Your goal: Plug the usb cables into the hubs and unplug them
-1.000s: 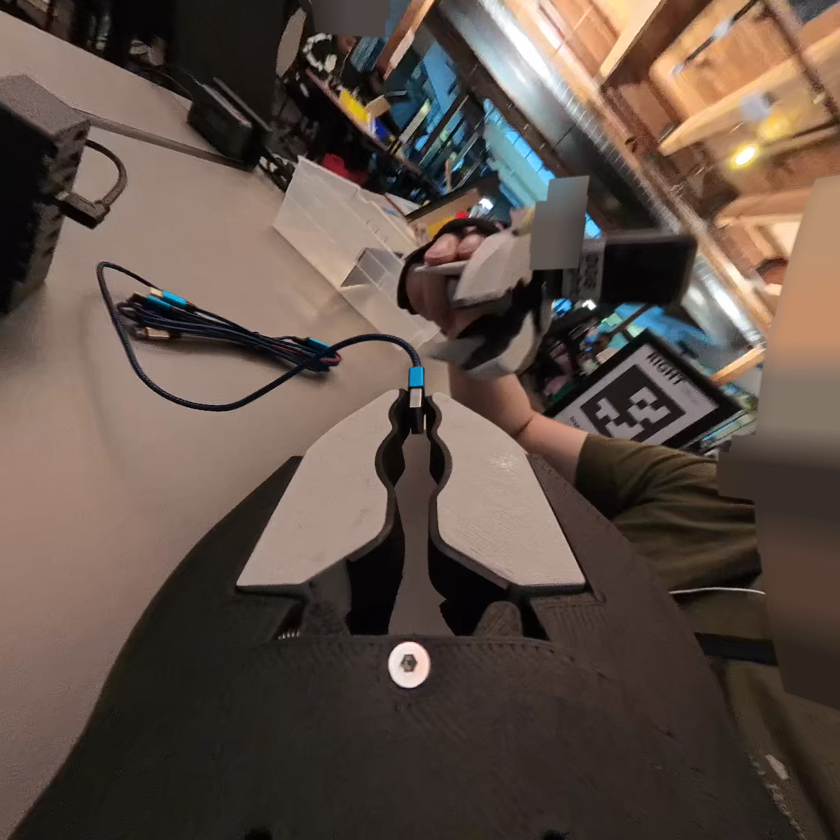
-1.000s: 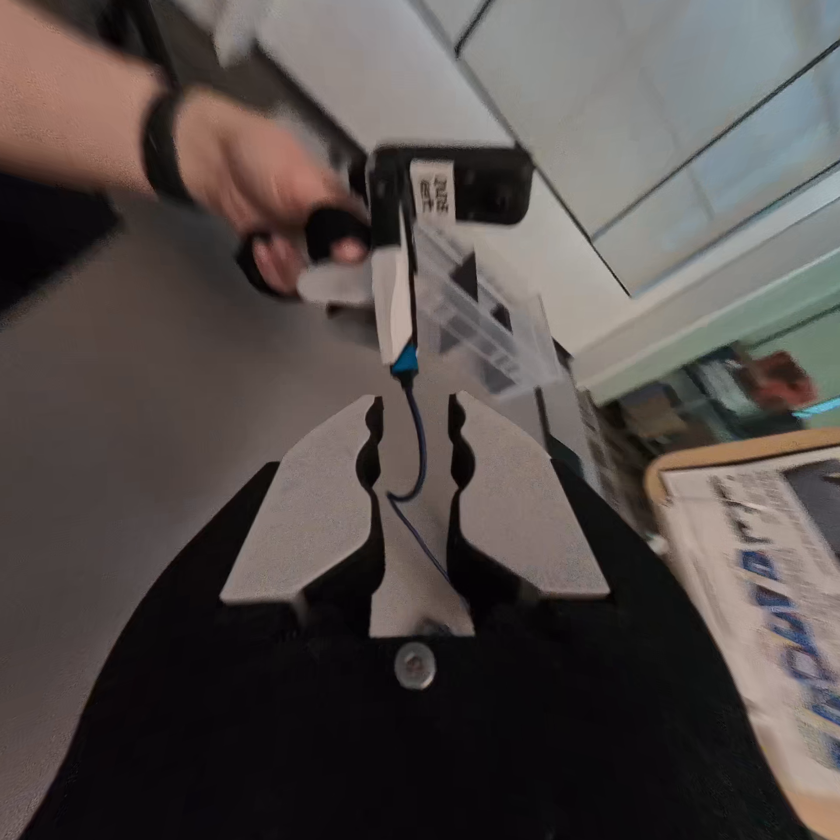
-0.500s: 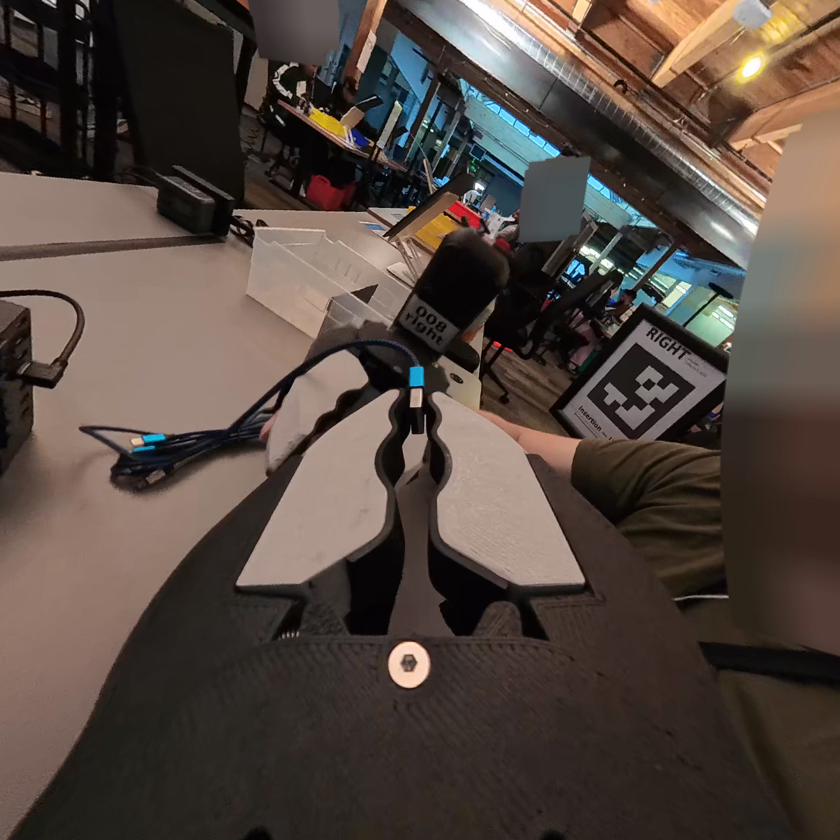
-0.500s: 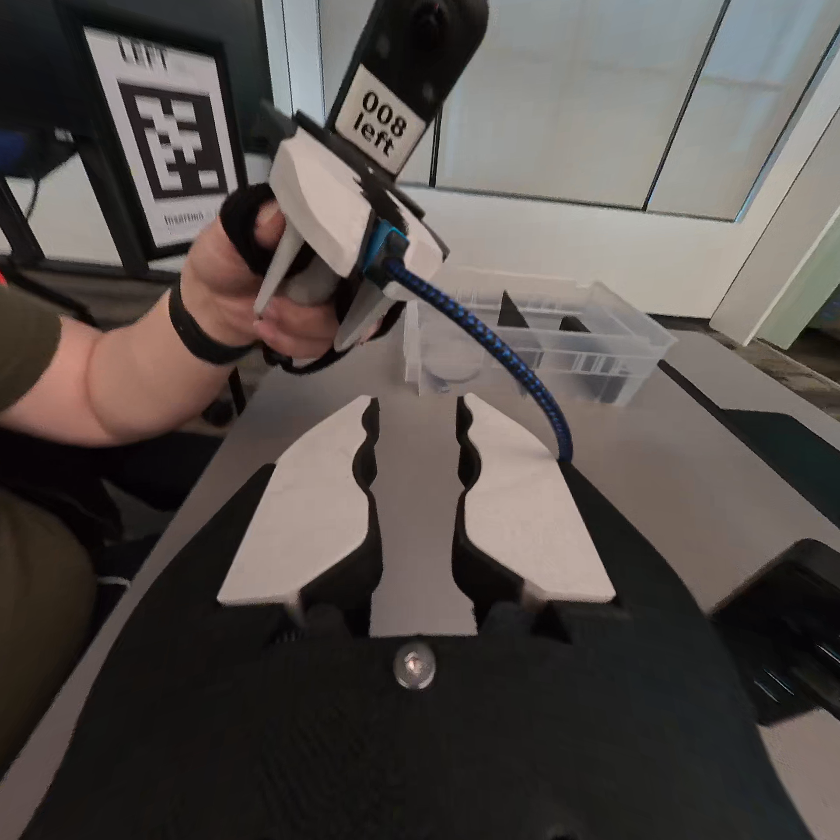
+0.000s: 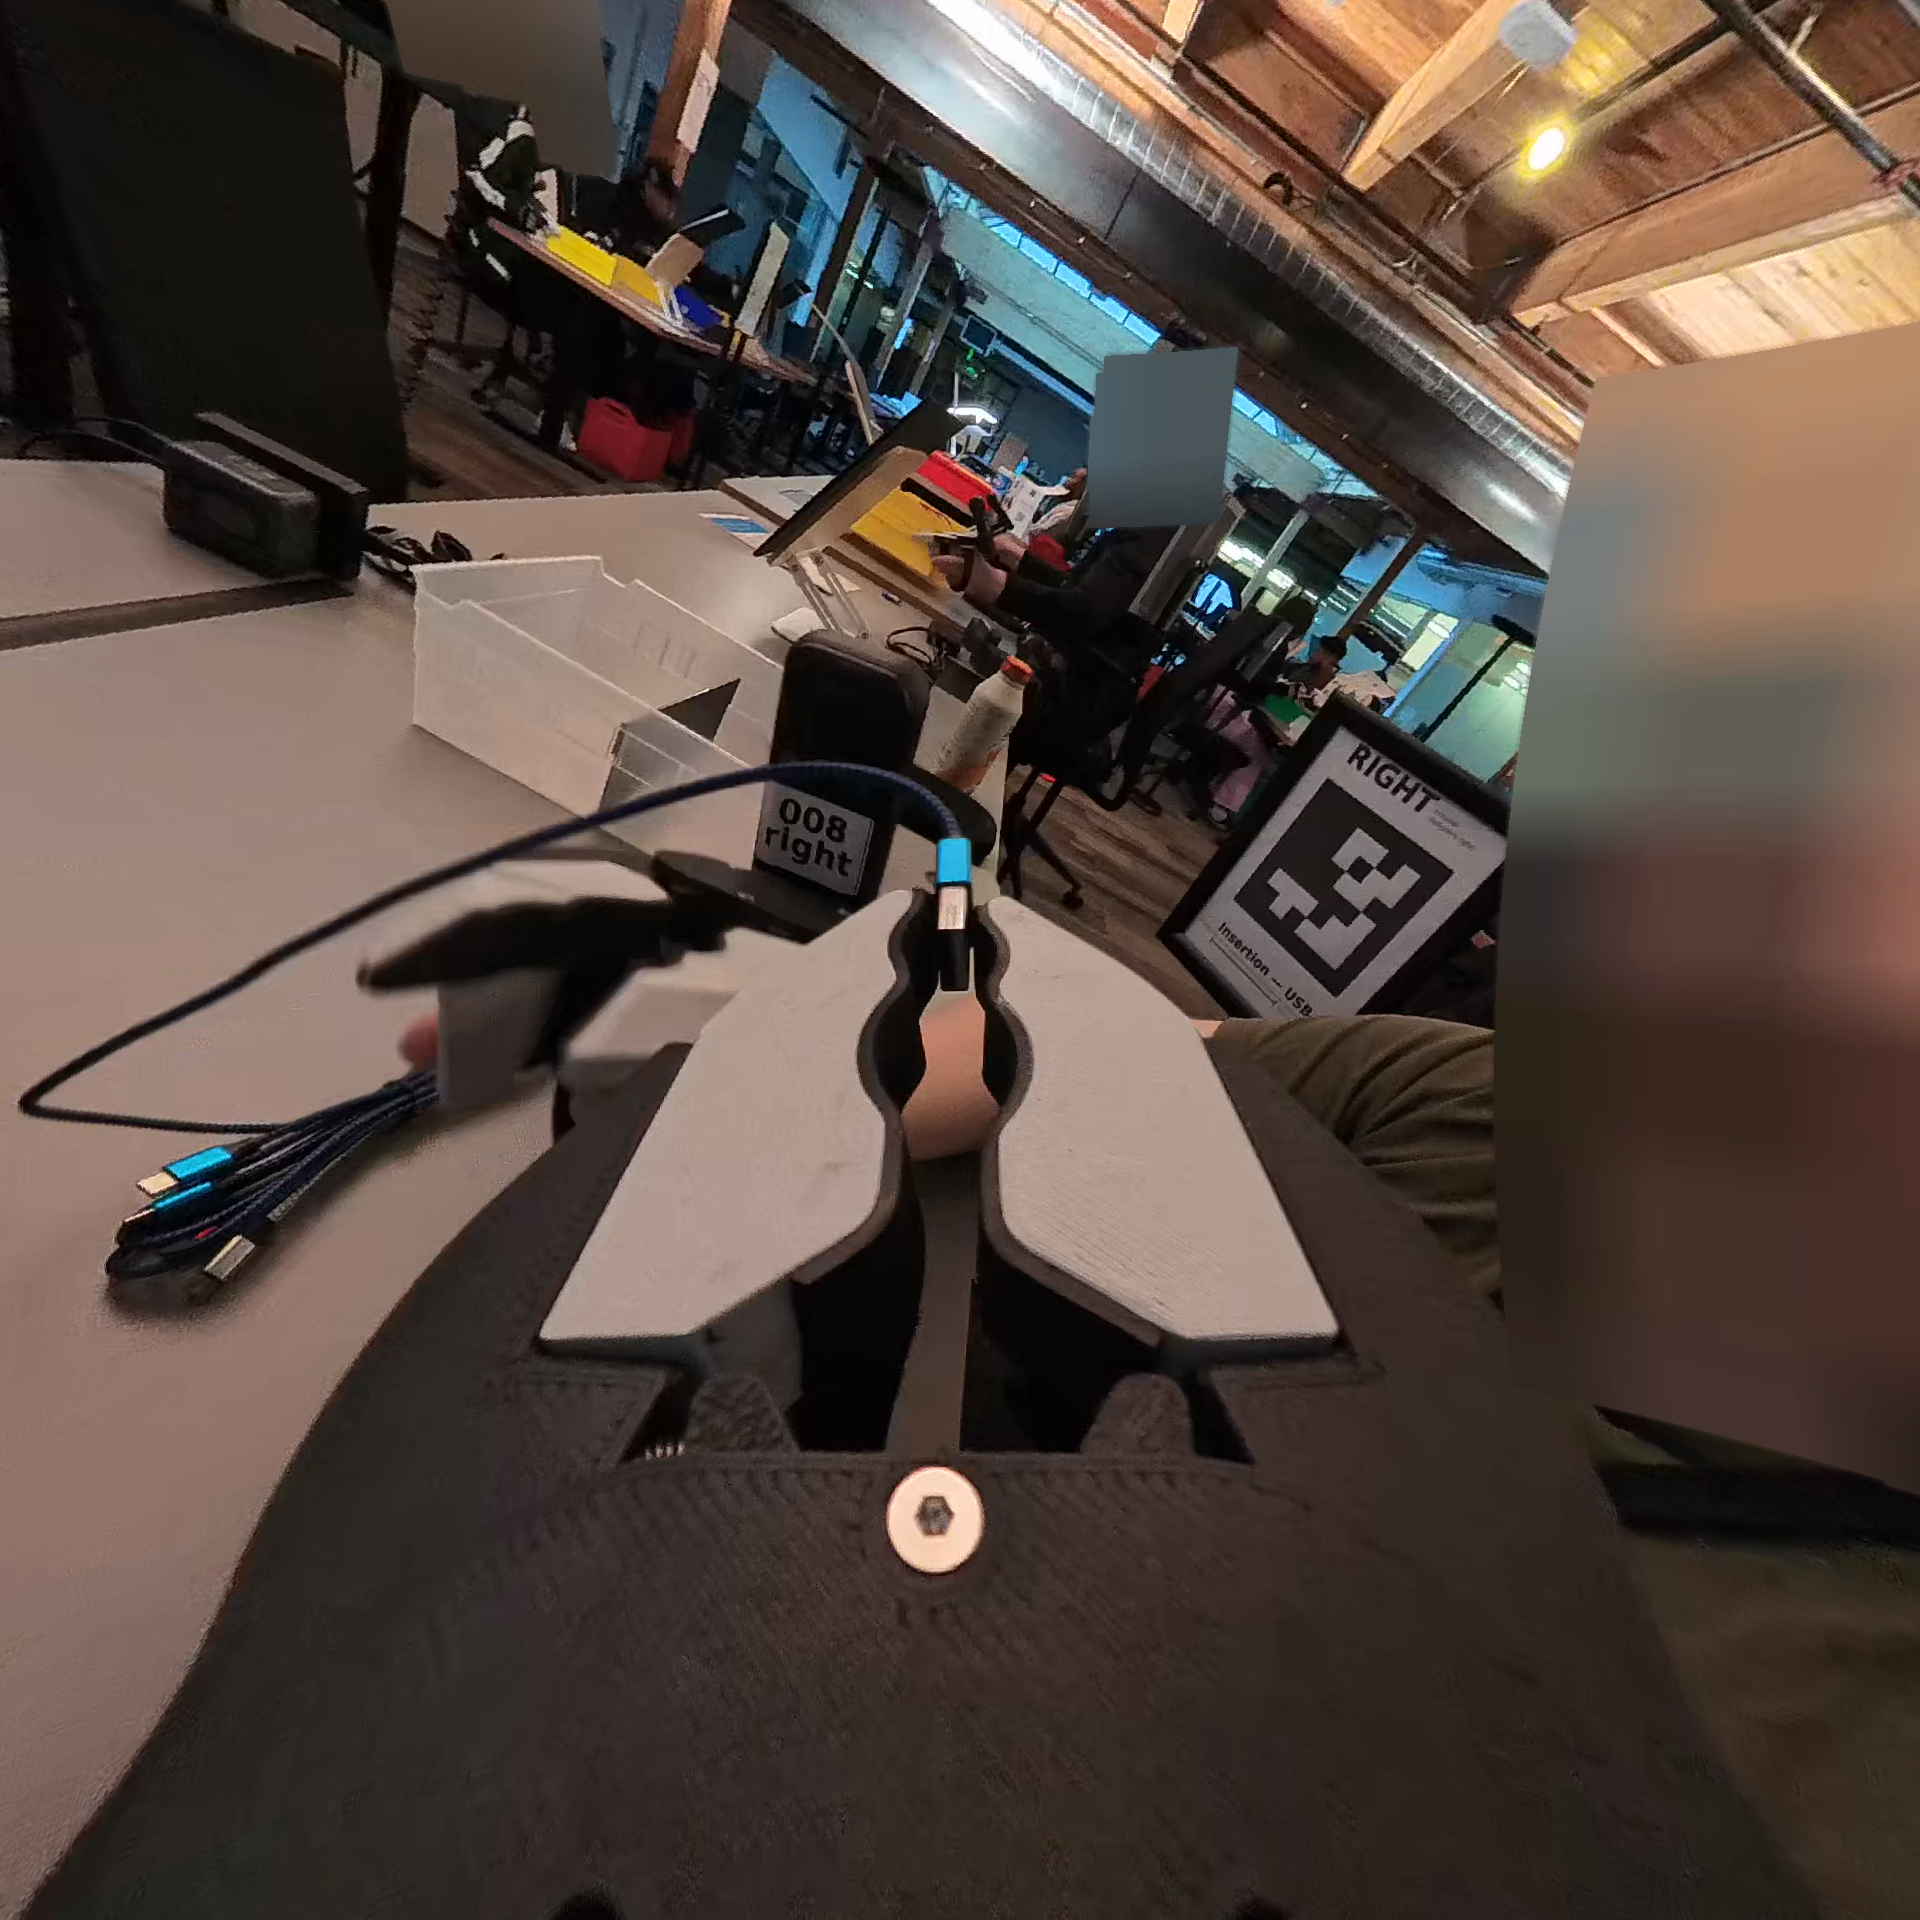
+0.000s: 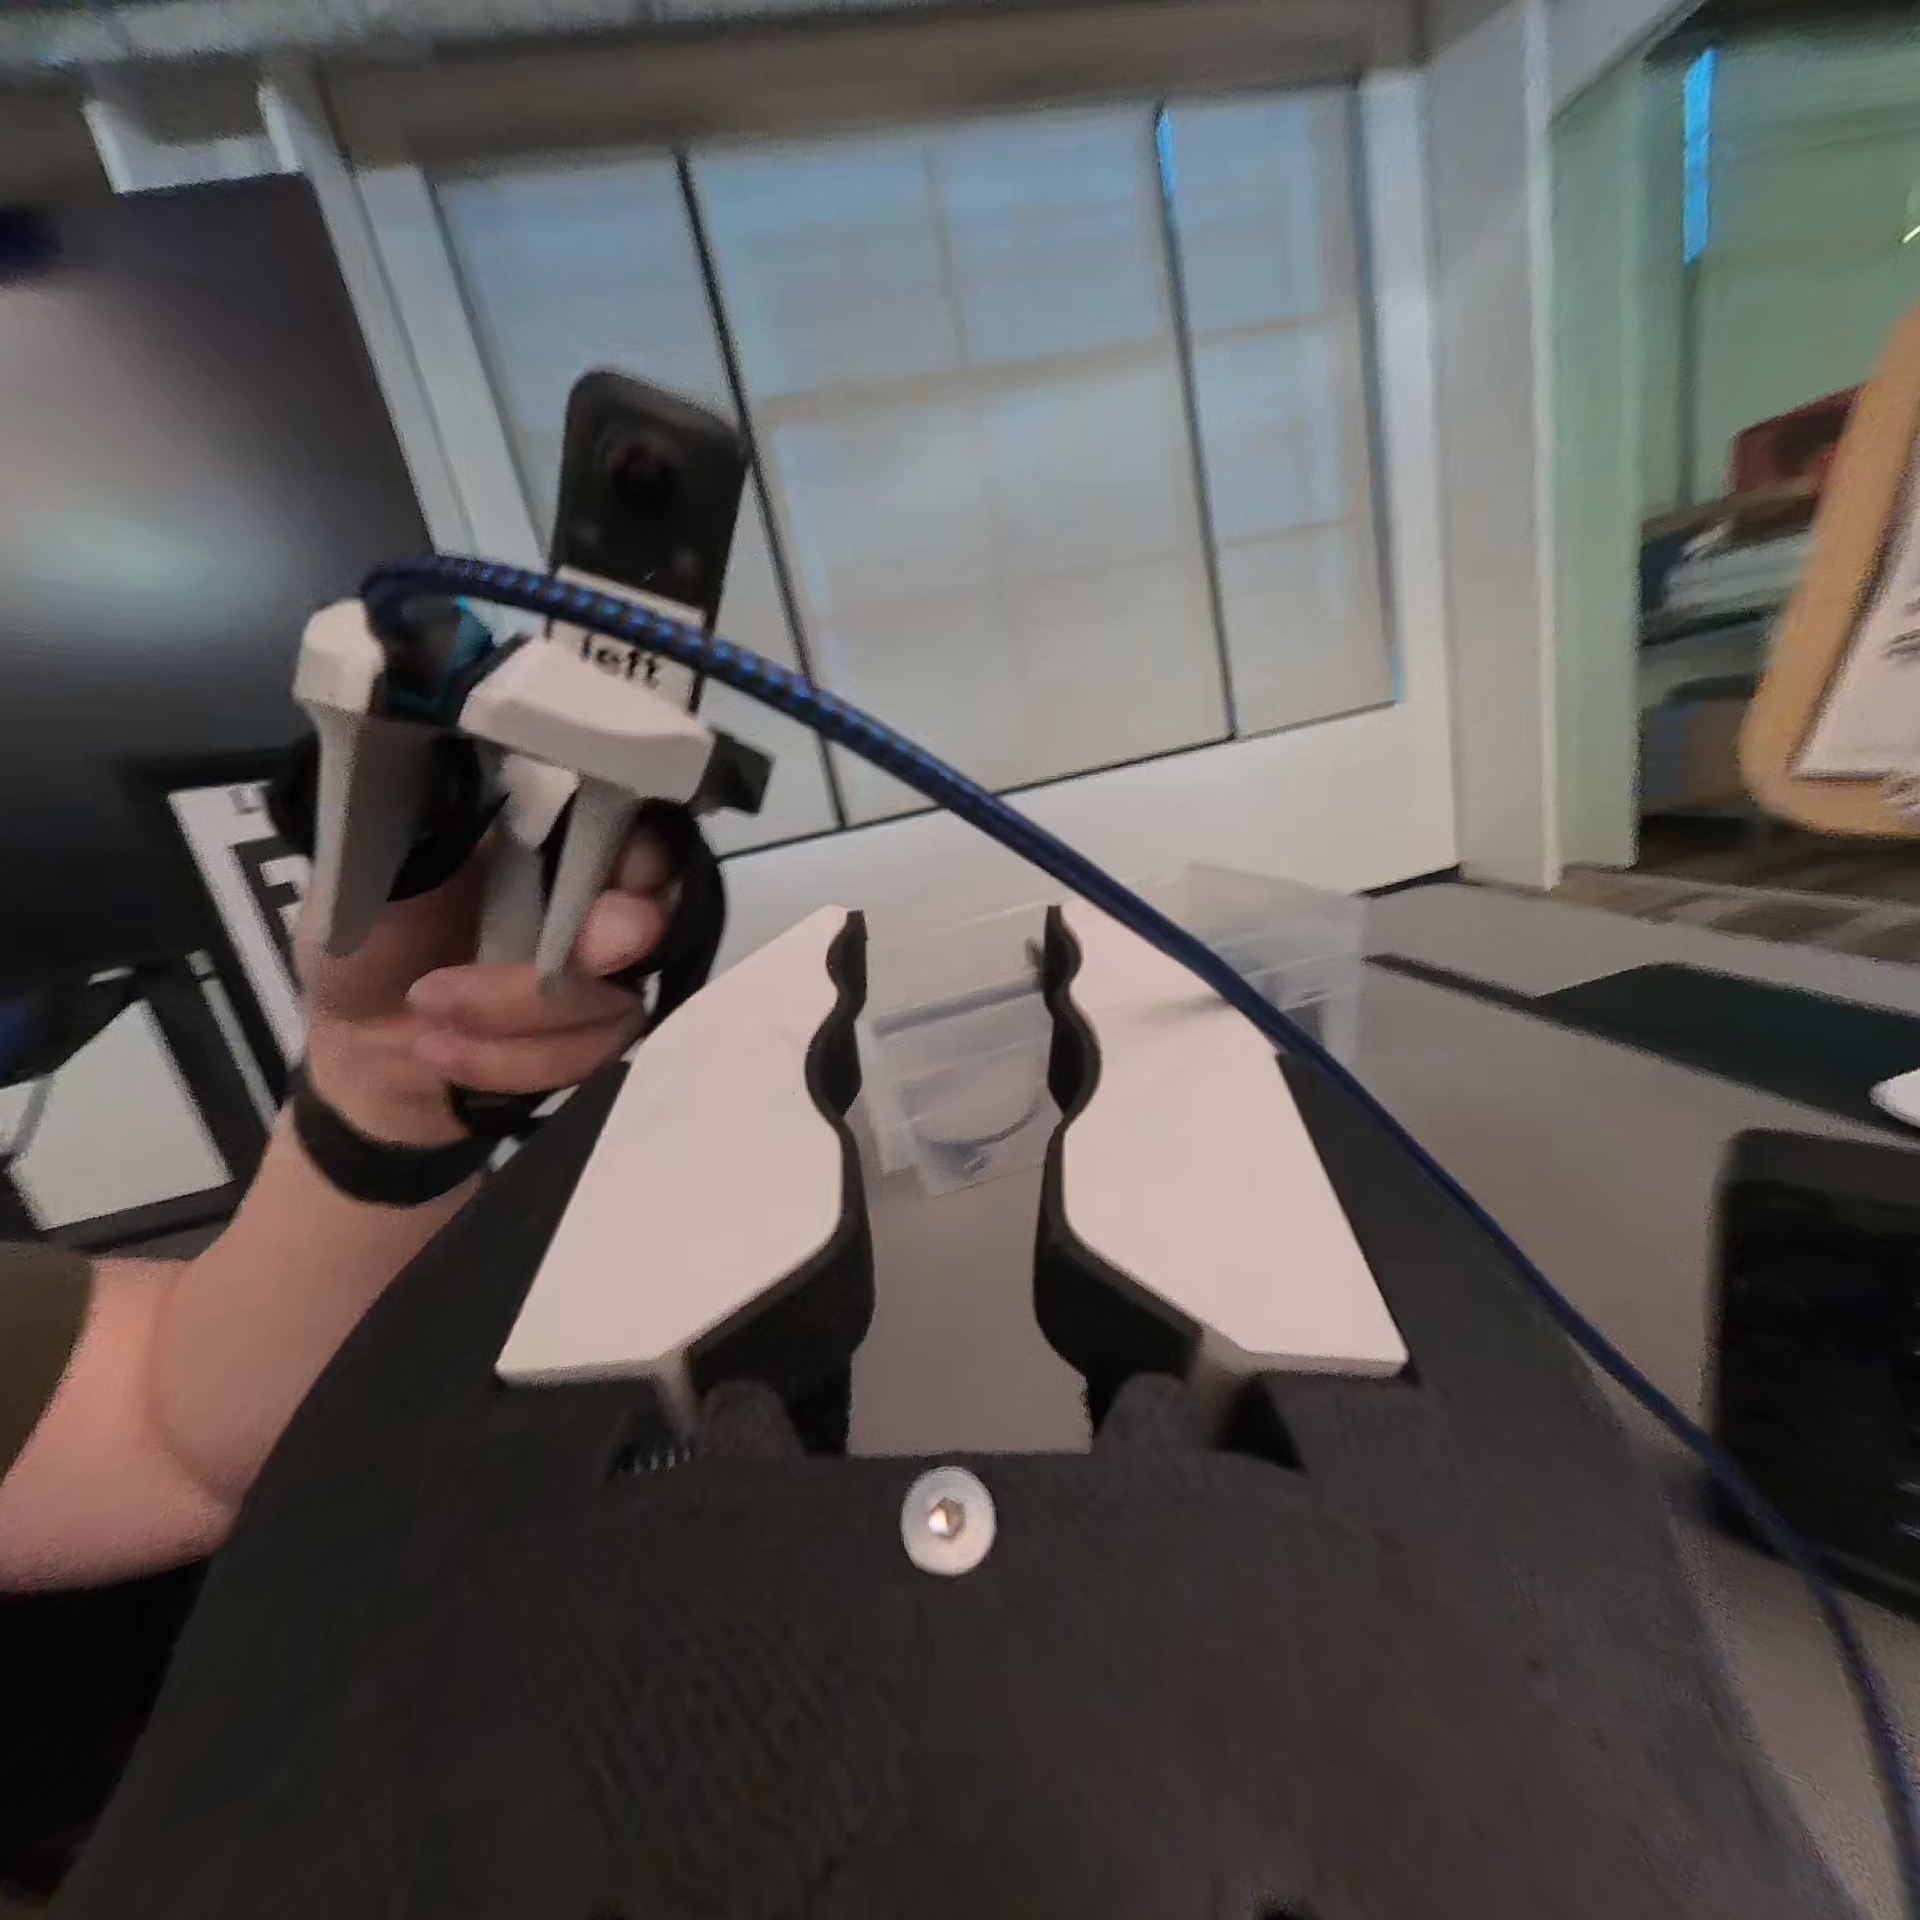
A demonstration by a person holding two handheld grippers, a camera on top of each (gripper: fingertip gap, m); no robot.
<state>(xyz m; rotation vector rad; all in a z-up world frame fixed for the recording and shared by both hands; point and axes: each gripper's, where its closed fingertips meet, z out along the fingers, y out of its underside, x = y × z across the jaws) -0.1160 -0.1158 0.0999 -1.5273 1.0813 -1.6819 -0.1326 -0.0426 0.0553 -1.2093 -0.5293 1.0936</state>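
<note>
My left gripper [image 5: 948, 914] is shut on a USB plug with a blue collar [image 5: 951, 868] and holds it upright above the table. Its dark blue braided cable [image 5: 436, 883] arcs left and down to a bundle of cables [image 5: 197, 1216] lying on the table. My right gripper [image 6: 951, 935] is open and empty, fingers well apart. It shows blurred in the left wrist view [image 5: 499, 987], low over the table next to the bundle. The right wrist view shows the left gripper [image 6: 457, 686] raised at upper left, the cable [image 6: 1039, 862] running across to the right. A black hub [image 6: 1829, 1340] stands at the right edge.
A clear plastic bin [image 5: 561, 665] stands on the grey table [image 5: 208, 831] beyond the grippers; it also shows in the right wrist view [image 6: 1226, 935]. A black power brick [image 5: 260, 499] lies at the far left. A framed marker sign [image 5: 1340, 883] stands off the table's right side. About 20 cm separates my right fingertips from the black hub [image 6: 1829, 1340].
The right gripper has come down and left toward the cable bundle and stays open. The left gripper has kept its hold on the plug while both views swung round.
</note>
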